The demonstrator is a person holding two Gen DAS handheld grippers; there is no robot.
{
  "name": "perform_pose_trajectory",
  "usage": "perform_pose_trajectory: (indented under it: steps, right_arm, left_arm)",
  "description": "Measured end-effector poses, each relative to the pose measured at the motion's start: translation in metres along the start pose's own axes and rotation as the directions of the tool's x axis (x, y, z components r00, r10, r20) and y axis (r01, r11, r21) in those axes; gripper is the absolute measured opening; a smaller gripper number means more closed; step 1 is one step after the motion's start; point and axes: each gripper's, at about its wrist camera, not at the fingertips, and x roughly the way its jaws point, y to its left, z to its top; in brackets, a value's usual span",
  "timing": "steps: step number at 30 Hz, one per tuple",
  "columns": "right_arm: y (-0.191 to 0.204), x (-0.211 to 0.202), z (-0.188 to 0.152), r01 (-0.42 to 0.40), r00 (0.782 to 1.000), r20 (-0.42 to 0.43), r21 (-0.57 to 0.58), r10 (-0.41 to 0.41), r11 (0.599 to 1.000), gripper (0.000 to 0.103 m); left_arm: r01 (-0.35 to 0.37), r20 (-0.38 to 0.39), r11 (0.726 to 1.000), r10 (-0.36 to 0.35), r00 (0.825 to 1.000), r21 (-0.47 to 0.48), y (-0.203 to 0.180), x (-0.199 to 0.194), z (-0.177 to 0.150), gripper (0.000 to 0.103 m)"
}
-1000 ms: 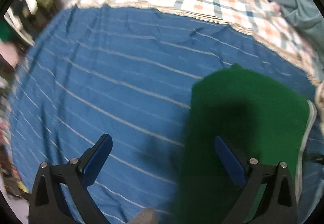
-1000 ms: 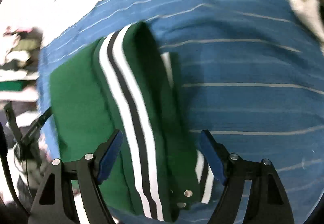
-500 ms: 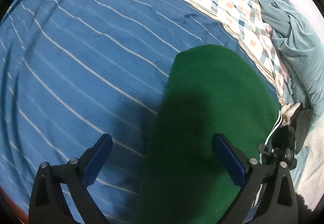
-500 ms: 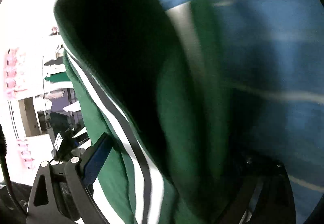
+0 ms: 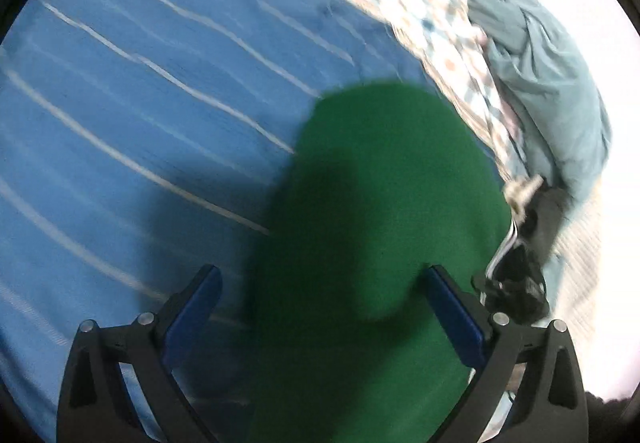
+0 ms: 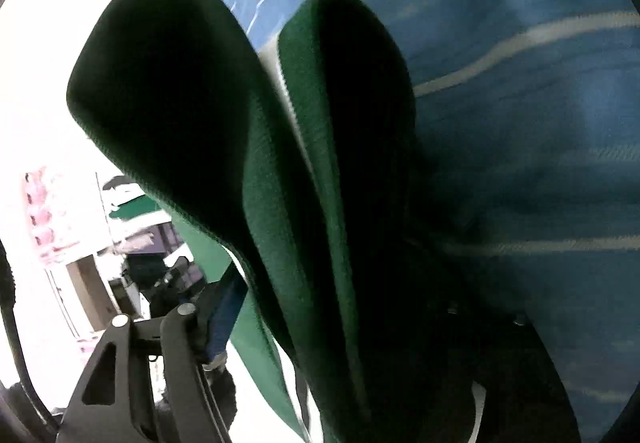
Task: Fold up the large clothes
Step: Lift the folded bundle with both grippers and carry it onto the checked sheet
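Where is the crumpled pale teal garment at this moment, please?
In the left wrist view, the crumpled pale teal garment lies at the upper right, beyond the checked quilt bordering the blue striped sheet.

green garment [image 6: 280, 183] lifted off the blue sheet [image 6: 520, 123], folds now draped across right tool [image 6: 320, 323]
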Motion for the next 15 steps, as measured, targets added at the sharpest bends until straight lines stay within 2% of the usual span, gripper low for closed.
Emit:
perform_pose_trajectory:
  steps: [3, 5, 6, 8, 9, 11, 12, 15]
  right_arm:
    - [0.012, 0.016, 0.007, 0.02, 1.0, -0.009, -0.041, -0.021, 0.999, 0.085]
    - [0.023, 0.03, 0.01, 0.049, 0.999, 0.001, -0.061, -0.049, 0.997, 0.087]
    - [0.025, 0.031, 0.009, 0.059, 0.998, 0.013, -0.062, -0.058, 0.996, 0.087]
    - [0.038, 0.051, 0.005, 0.081, 0.996, 0.04, -0.064, -0.078, 0.995, 0.087]
    - [0.045, 0.059, 0.004, 0.095, 0.994, 0.057, -0.06, -0.092, 0.994, 0.087]
    - [0.054, 0.062, -0.004, 0.093, 0.993, 0.081, -0.042, -0.089, 0.995, 0.078]
    - [0.063, 0.068, -0.006, 0.092, 0.991, 0.096, -0.035, -0.089, 0.995, 0.073]
    - [0.083, 0.084, -0.013, 0.072, 0.99, 0.124, -0.005, -0.071, 0.997, 0.065]
  left_arm:
    - [0.081, -0.074, 0.996, -0.078, 0.994, 0.041, 0.0, 0.025, 0.005, 0.103]
    - [0.094, -0.071, 0.994, -0.089, 0.993, 0.062, -0.001, 0.03, 0.008, 0.102]
    - [0.103, -0.07, 0.992, -0.098, 0.993, 0.069, -0.001, 0.029, 0.01, 0.099]
    - [0.101, -0.065, 0.99, -0.095, 0.993, 0.098, -0.005, 0.025, 0.014, 0.084]
    - [0.1, -0.061, 0.989, -0.093, 0.994, 0.109, -0.008, 0.022, 0.015, 0.081]
    - [0.098, -0.051, 0.987, -0.092, 0.994, 0.126, -0.014, 0.014, 0.016, 0.074]
    - [0.099, -0.048, 0.986, -0.093, 0.995, 0.136, -0.017, 0.01, 0.019, 0.074]
    - [0.096, -0.03, 0.979, -0.092, 0.995, 0.177, -0.031, -0.003, 0.032, 0.074]
